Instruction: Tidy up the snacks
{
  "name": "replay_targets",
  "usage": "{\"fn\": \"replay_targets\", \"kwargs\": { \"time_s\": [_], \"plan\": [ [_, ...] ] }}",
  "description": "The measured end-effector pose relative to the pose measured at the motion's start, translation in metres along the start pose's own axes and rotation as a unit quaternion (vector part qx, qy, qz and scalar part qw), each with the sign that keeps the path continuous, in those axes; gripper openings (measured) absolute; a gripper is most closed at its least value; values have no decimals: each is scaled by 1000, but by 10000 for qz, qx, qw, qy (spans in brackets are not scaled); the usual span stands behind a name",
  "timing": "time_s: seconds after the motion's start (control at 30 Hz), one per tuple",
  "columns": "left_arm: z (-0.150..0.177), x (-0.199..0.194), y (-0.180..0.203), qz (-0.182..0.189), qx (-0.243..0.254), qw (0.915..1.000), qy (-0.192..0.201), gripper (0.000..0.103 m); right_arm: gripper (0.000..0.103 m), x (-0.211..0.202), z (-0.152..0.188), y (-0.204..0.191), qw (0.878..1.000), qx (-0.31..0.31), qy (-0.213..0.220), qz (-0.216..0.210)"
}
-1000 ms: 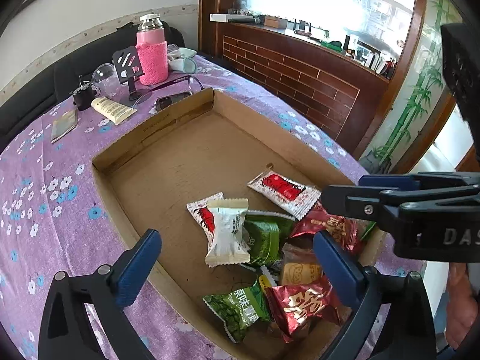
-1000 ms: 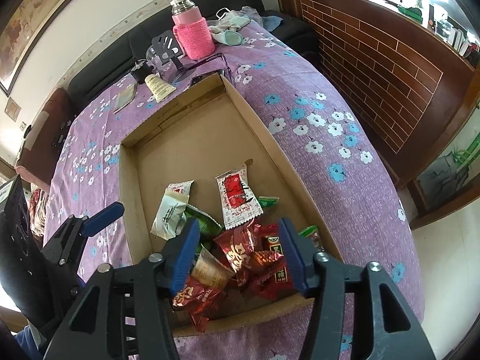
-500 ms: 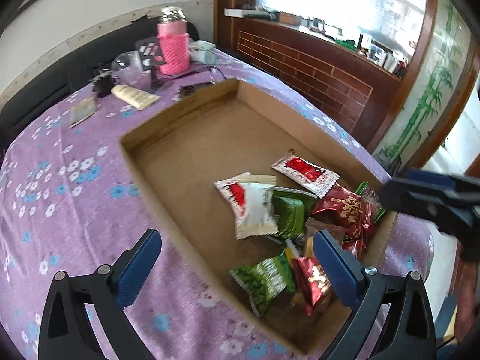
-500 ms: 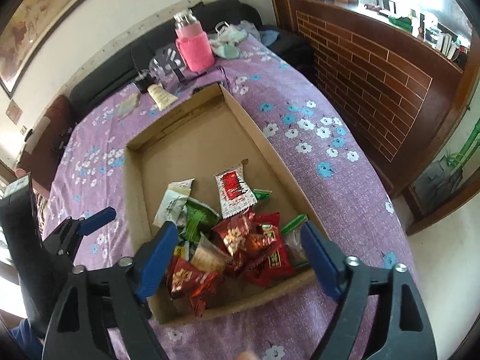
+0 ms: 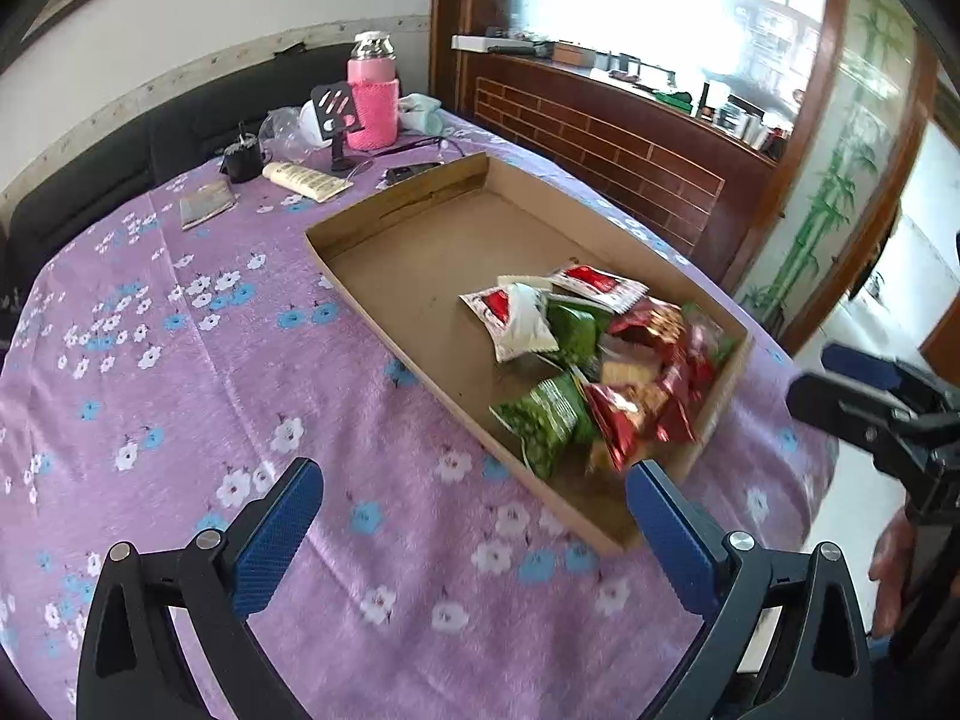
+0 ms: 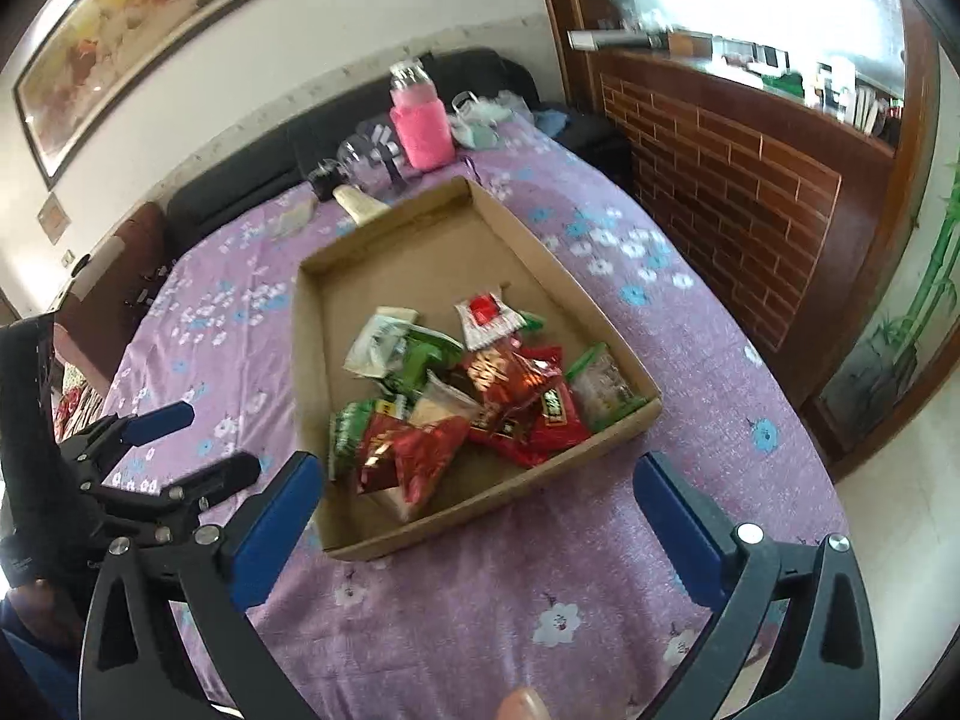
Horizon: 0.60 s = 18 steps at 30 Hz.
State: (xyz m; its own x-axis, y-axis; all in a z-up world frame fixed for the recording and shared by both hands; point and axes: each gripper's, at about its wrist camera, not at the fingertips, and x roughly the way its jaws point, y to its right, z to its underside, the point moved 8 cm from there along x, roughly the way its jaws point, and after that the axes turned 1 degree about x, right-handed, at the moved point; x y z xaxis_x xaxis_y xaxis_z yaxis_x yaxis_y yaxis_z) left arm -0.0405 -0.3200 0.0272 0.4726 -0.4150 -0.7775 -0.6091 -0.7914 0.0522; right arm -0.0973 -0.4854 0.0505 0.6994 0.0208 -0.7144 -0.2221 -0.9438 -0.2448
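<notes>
My right tool (image 6: pixel 477 519) has just been spreading its jaws and now stands wide with nothing between them, only purple cloth below. My left tool (image 5: pixel 474 525) is spread just as wide and is empty too. The snacks (image 6: pixel 474 390) all lie in a loose heap inside the box (image 6: pixel 480 507), bunched against its near short wall, with the far half of the box floor bare. What the next reach turns on, as I read it: from the right tool the heap sits straight ahead and just past that near wall, so I'd go forward and over the rim. From the left tool the box (image 5: pixel 384 324) lies ahead and off to the right, its long axis running away from me toward the pink bottle (image 5: pixel 373 101) at the far end of the worktop (image 5: pixel 180 396), and the snacks (image 5: pixel 600 372) sit at the right-hand end, beyond the long side wall. I judge the right tool better lined up, with the red packets (image 6: pixel 414 456) closest to it; the left would have to cross the side wall at an angle, and its nearest pick would be the green packet (image 5: pixel 549 420). The packets overlap, so pinching a single one may drag a neighbour along.
</notes>
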Motion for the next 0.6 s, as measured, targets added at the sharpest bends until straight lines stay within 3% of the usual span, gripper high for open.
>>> {"fn": "replay_targets", "kwargs": {
  "time_s": [0.27, 0.6],
  "plan": [
    [14, -25, 12, -286, 737, 9969, 43, 102, 103, -13, 21, -16, 9999, 59, 107, -26],
    [12, -26, -8, -215, 308, 9993, -45, 102, 103, -17, 16, -25, 9997, 80, 216, -24]
  ]
}}
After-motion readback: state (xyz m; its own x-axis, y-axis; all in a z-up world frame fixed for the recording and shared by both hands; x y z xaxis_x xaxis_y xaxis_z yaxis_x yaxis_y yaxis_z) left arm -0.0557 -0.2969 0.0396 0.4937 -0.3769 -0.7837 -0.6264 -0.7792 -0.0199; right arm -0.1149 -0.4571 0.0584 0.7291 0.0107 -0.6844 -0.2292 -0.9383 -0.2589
